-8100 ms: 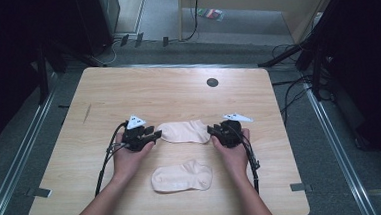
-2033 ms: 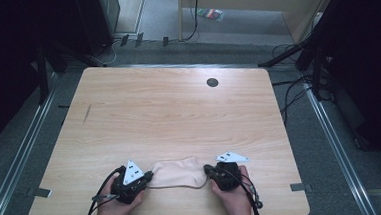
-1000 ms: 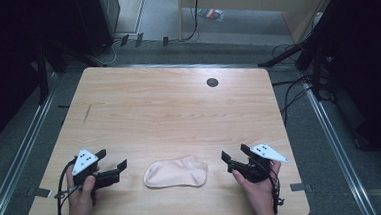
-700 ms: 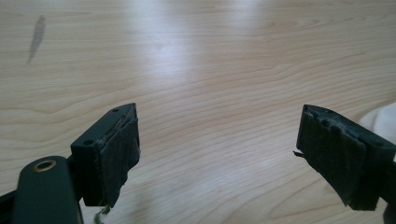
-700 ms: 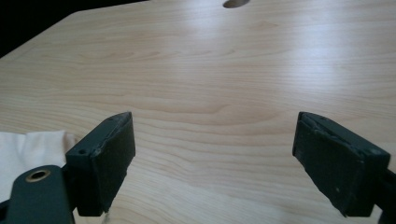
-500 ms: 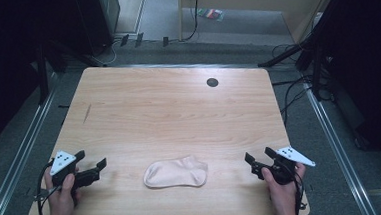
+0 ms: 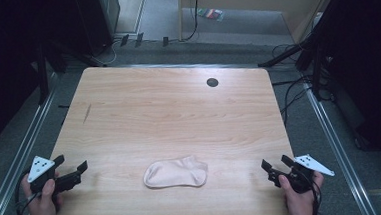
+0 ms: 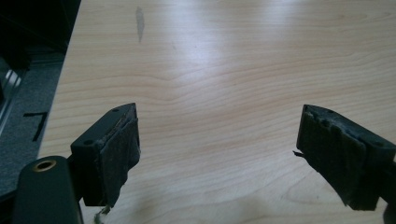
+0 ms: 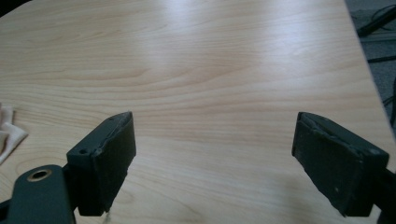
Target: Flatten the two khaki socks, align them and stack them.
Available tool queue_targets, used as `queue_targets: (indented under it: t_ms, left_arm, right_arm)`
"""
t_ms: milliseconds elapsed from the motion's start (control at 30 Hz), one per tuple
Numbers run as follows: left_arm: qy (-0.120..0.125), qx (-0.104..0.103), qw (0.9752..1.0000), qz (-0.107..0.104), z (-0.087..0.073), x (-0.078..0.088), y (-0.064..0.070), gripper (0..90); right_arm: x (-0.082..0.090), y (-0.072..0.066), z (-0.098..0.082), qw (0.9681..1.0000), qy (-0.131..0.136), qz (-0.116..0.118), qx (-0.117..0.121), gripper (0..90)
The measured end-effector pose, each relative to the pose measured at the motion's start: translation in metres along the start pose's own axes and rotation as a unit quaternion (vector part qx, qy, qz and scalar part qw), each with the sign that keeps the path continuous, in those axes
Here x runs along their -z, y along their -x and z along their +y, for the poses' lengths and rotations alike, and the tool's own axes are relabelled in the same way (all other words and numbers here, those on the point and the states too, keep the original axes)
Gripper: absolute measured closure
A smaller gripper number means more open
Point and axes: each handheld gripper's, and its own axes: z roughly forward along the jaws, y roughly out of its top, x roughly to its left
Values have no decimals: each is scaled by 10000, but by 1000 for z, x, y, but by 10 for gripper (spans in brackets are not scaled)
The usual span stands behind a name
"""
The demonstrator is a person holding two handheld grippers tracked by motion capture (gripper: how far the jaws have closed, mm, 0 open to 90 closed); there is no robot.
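wooden table (image 7: 179, 113), socks (image 7: 176, 173) stacked near front edge, left gripper (image 7: 71, 173) and right gripper (image 7: 276, 165) wide, empty

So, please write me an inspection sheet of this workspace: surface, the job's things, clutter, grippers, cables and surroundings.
Surface: wooden table, light grain, a dark streak near its left edge and a round dark hole near the far edge.
Job's things: socks, pale pink, lying flat as one bundle near the front edge, touched by neither gripper.
Clutter: nothing seen on the table.
Grippers: left gripper open at the front left corner; right gripper open at the front right corner; nothing between either pair of jaws.
Cables: black cables on the floor right of the table.
Surroundings: grey floor, dark equipment at both sides.
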Motion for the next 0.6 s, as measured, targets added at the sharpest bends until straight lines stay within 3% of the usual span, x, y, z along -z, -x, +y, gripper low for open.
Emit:
queue_targets:
  t_ms: [267, 500, 600]
  left_arm:
    - [30, 26, 9999, 120, -9, 12, -10, 139]
    - [18, 166, 9999, 7, -13, 15, -17, 137]
    - [-32, 85, 9999, 54, -12, 11, -14, 133]
  right_arm:
    - [14, 16, -10, 9999, -44, -84, -39, 137]
    - [19, 18, -14, 9999, -25, -103, 14, 140]
    - [18, 18, -14, 9999, -53, -105, 6, 139]
